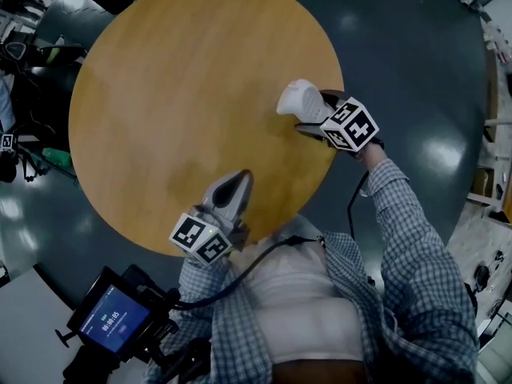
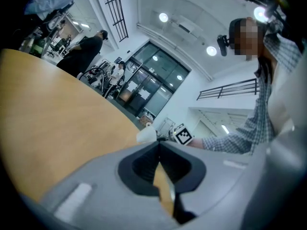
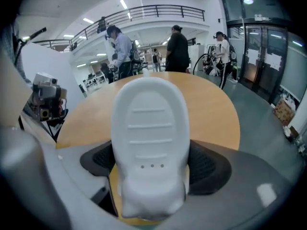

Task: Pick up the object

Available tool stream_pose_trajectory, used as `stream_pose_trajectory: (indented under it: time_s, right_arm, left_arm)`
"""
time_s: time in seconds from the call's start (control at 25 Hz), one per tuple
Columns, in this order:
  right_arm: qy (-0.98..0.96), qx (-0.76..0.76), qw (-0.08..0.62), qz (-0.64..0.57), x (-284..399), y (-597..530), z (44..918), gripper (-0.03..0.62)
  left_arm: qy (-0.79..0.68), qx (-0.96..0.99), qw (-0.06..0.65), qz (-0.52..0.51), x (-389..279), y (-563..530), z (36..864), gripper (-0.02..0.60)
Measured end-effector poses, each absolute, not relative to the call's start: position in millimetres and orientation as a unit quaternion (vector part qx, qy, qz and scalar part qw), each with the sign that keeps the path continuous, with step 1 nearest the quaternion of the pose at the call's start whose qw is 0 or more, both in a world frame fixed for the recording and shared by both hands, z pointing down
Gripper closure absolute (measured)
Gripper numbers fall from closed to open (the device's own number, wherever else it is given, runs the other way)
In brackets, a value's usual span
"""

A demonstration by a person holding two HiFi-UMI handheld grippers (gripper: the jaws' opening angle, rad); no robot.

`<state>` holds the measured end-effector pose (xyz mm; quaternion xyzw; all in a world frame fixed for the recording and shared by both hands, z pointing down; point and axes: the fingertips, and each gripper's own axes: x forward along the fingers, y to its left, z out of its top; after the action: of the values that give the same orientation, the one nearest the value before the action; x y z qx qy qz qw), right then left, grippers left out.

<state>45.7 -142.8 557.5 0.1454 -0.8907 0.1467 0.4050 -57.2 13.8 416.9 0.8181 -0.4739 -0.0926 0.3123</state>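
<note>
A round wooden table [image 1: 184, 78] is seen from above on a dark, glossy floor [image 1: 416, 70], and its top is bare apart from what the two grippers bring over it. A handheld device with a lit blue screen [image 1: 116, 318] is seen at the lower left, off the table, and a dark cable [image 1: 268, 254] is draped across the person's checked shirt. In the right gripper view several standing people [image 3: 178, 49] are seen beyond the table's far rim, well apart from the work. The white object [image 1: 300, 101] is held over the table's right-hand edge, pinched at its near end between the dark pads of the right gripper [image 1: 312, 120]; whether it touches the wood cannot be told. Its long axis is laid along the jaws, with the rounded end pointed away from the person toward the table's middle and the flat, ribbed face turned up to that gripper's camera. The left gripper [image 1: 240, 181] is held over the near edge, its jaws pressed together with nothing between them.
</note>
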Motion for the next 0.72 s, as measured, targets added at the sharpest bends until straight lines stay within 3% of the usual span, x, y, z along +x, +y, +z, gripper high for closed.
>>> stream_pose_trajectory:
  time_s: [0.48, 0.72]
  right_arm:
    - [-0.913, 0.248, 0.246, 0.21, 74, -127, 504, 0.145]
    - [-0.909, 0.281, 0.206, 0.231, 81, -126, 498, 0.145]
  left_arm:
    - [-0.421, 0.851, 0.302, -0.082, -33, 10, 417, 0.583]
    - [-0.407, 0.862, 0.293, -0.078, -30, 11, 420, 0.583]
